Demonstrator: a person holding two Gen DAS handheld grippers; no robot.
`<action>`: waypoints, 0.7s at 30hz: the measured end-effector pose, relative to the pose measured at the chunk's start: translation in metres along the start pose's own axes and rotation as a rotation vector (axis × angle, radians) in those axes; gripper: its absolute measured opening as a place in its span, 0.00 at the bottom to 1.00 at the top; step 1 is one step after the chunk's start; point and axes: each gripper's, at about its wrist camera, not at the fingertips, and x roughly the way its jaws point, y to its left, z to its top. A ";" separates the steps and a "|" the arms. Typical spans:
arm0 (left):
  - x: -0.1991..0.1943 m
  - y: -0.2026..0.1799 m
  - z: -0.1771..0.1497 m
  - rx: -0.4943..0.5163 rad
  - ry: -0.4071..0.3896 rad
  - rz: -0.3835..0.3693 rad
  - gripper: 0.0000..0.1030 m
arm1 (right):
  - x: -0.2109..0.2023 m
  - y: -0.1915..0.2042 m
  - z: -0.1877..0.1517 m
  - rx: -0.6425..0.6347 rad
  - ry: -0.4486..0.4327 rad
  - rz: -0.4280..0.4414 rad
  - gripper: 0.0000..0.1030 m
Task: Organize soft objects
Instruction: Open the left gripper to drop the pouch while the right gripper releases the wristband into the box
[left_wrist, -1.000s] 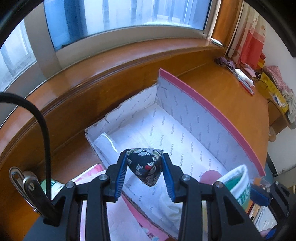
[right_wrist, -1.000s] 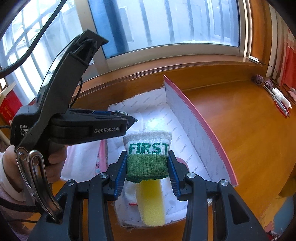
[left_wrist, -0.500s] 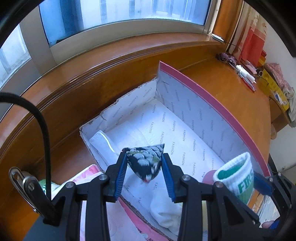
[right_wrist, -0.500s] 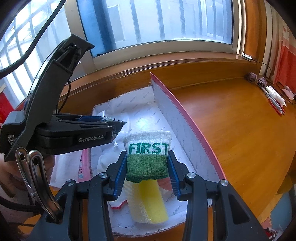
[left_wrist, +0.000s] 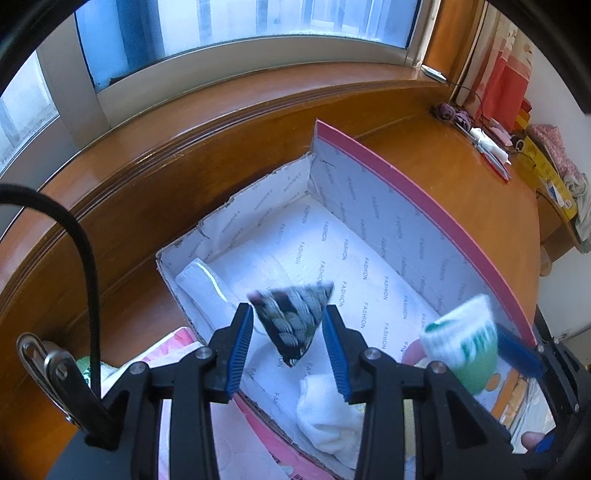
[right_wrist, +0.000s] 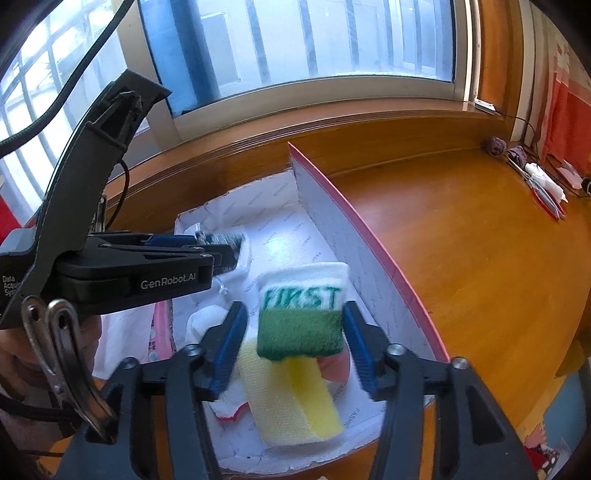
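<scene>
Box on the desk sits directly under both grippers, and that vertical line is what the coming drop depends on.

Left gripper has its jaws opening, with a dark patterned pouch between them. The pouch is blurred, its point downward and its flat edge up. A gap shows at the left pad, so it looks released rather than pinched. It hangs over the box's left half, above a white sock by the near edge and a rolled white cloth toward the far-left corner.

Right gripper also has its jaws opening. A green-and-white wristband marked FIRST sits between them, clear of both pads, its long axis running across from pad to pad. Below it lies a yellow sponge near the box's near edge, close to the tall right wall.

My judgement: both items should land inside, the wristband onto the sponge. Neither hand needs to travel sideways, only to lift clear afterwards.
</scene>
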 end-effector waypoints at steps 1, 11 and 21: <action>0.000 0.000 0.000 0.001 -0.001 0.002 0.45 | 0.000 0.000 0.000 0.003 -0.003 -0.002 0.61; -0.009 0.003 -0.002 0.000 -0.016 0.016 0.49 | -0.006 0.001 -0.002 0.017 -0.021 -0.007 0.69; -0.030 0.009 -0.008 -0.021 -0.043 0.021 0.49 | -0.017 0.004 -0.006 0.018 -0.038 -0.012 0.69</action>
